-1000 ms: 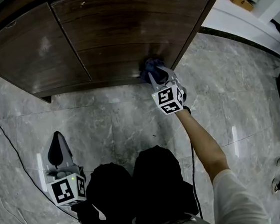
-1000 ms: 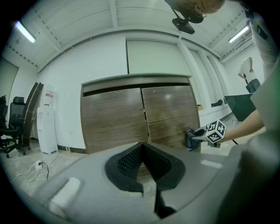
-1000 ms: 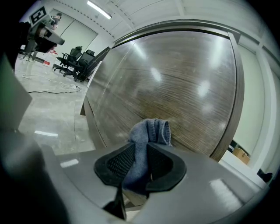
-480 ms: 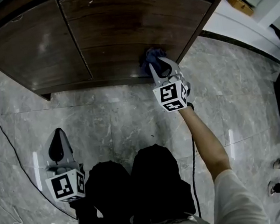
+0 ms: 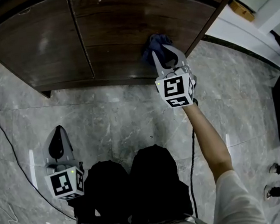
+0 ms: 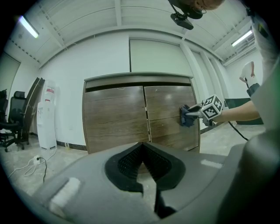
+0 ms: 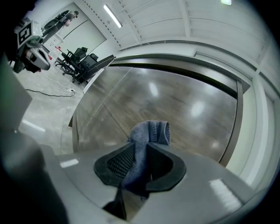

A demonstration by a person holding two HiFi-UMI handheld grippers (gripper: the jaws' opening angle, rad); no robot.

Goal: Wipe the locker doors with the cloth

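pressing the blue cloth [image 5: 153,44], bunched just ahead of the right tongs [image 5: 166,55] clamped on it, flat against the right locker door [image 5: 129,20] should wipe evenly; the left tongs [image 5: 57,143], together and empty, hang aside.

Locker ahead of us, cloth on its right door

The locker [image 5: 124,60] stands on the floor [image 5: 121,121] before us, its left door [image 5: 37,45] beside its right door [image 5: 119,21]. The cloth [image 5: 155,44], pinched between the jaws of the right gripper [image 5: 166,52], lies against the right door near its right edge. The left gripper [image 5: 58,132], jaws together, hangs well back at our left. A cable [image 5: 8,144] lies on the floor further left, and a water dispenser [image 6: 46,118] stands left of the locker.
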